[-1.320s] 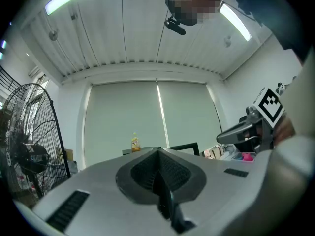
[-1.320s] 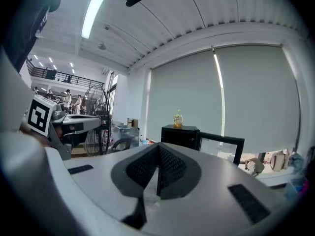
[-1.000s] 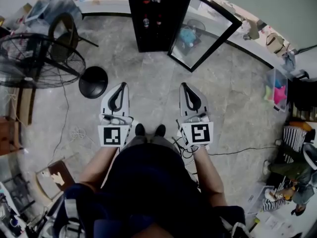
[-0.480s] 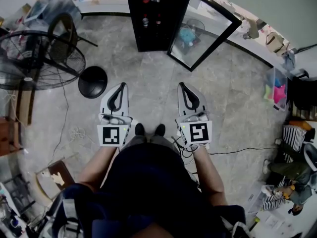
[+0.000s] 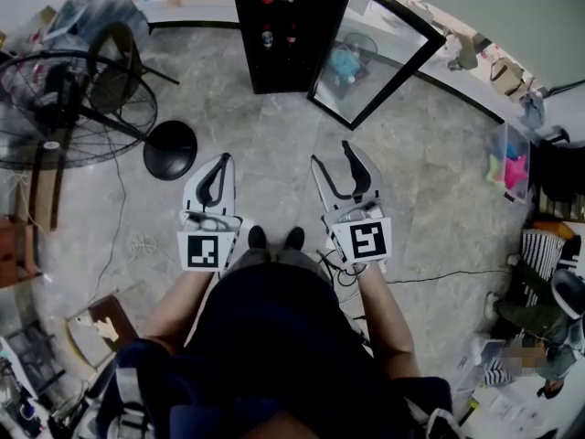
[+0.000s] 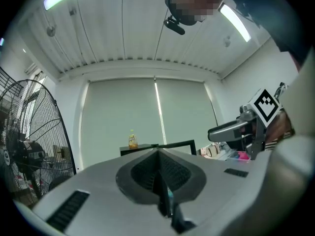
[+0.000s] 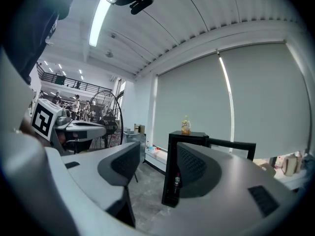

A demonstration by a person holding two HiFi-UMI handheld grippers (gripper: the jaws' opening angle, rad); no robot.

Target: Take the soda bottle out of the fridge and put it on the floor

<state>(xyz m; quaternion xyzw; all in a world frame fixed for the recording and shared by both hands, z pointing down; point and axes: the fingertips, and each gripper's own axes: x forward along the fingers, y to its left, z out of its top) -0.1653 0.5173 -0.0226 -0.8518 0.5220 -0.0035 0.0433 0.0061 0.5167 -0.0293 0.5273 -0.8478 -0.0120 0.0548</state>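
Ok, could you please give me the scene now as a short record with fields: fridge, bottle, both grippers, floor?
fridge: black, standing ahead, glass door swung open
soda bottle: upright inside the fridge, not yet taken
left gripper: jaws together, empty
right gripper: jaws apart, just been opening, nothing between them
floor: grey tiles; standing fan at the left

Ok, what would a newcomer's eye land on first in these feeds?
The tall black fridge at top centre of the head view, glass door swung wide open, dark bottles inside. Nearer, two white grippers point at it over the grey stone floor: the right gripper has just been opening its jaws with nothing between them, the left gripper is shut. A big black pedestal fan fills the left edge.
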